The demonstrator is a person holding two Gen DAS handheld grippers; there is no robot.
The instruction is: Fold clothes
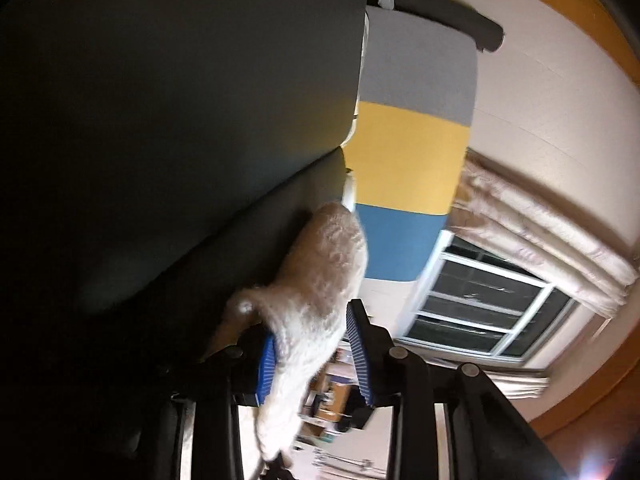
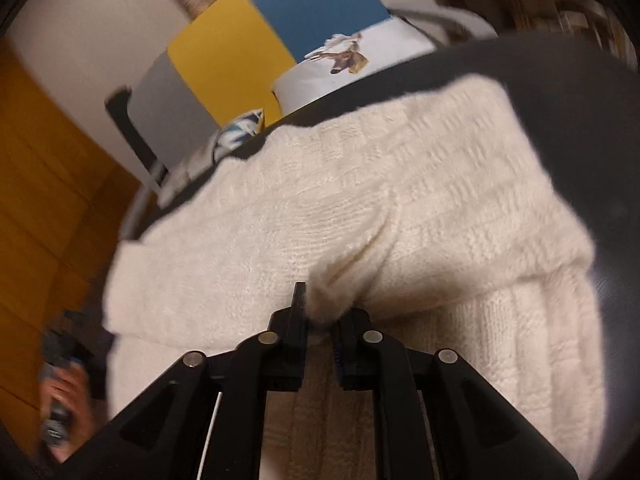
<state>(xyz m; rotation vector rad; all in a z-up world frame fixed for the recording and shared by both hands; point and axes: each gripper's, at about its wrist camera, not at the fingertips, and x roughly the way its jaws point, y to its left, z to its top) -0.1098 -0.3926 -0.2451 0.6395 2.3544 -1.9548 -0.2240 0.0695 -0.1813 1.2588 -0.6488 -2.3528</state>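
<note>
Fluffy cream sweater (image 2: 360,208) spread on dark bench (image 2: 580,128), mid frame. Right fingers (image 2: 298,308) pinch its fold tight. Left fingers (image 1: 267,364) hold sweater edge between them.

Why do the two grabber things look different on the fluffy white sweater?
The right hand-held gripper is pinched almost shut on a small fold of the sweater; the left hand-held gripper gapes wider around a thick hanging bunch. The right looks over the spread sweater, the left looks sideways. Both hold the same sweater.

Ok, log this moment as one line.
step: folding | left hand-held gripper: cream sweater between fingers, grip unclear | right hand-held gripper: shut on sweater fold | sweater: on dark table
</note>
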